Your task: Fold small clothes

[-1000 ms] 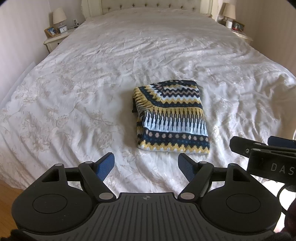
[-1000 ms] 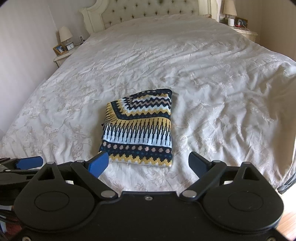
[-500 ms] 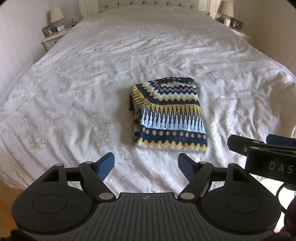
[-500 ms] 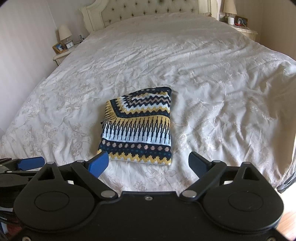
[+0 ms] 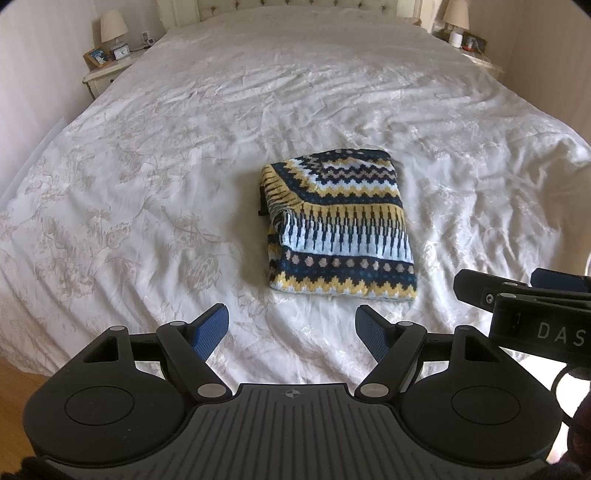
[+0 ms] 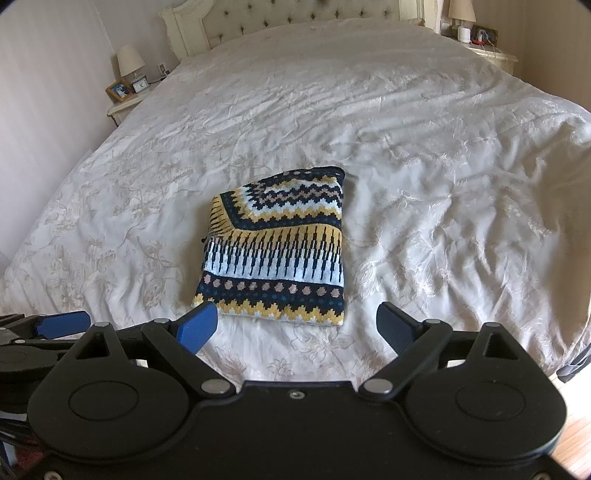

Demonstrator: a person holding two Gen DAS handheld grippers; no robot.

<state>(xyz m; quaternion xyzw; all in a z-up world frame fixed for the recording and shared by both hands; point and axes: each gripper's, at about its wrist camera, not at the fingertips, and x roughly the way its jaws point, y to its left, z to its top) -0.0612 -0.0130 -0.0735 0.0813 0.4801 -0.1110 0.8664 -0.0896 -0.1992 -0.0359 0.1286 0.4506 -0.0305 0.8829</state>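
A knitted garment [image 5: 338, 225] in navy, yellow and pale blue patterns lies folded into a neat rectangle on the white bedspread [image 5: 184, 155]; the right wrist view shows it [image 6: 277, 247] too. My left gripper [image 5: 291, 328] hovers open above the bed's near edge, short of the garment, with nothing between its blue pads. My right gripper [image 6: 297, 326] is also open and empty, just short of the garment's near hem. Each gripper shows at the edge of the other's view.
The bed's tufted headboard [image 6: 295, 14] is at the far end. A nightstand with a lamp, a clock and a photo frame [image 5: 107, 59] stands at the far left, another nightstand [image 6: 487, 48] at the far right. Wooden floor [image 5: 14, 373] shows below the bed's near edge.
Both views shift only slightly; the garment lies unchanged on the bed and both grippers keep the same opening.
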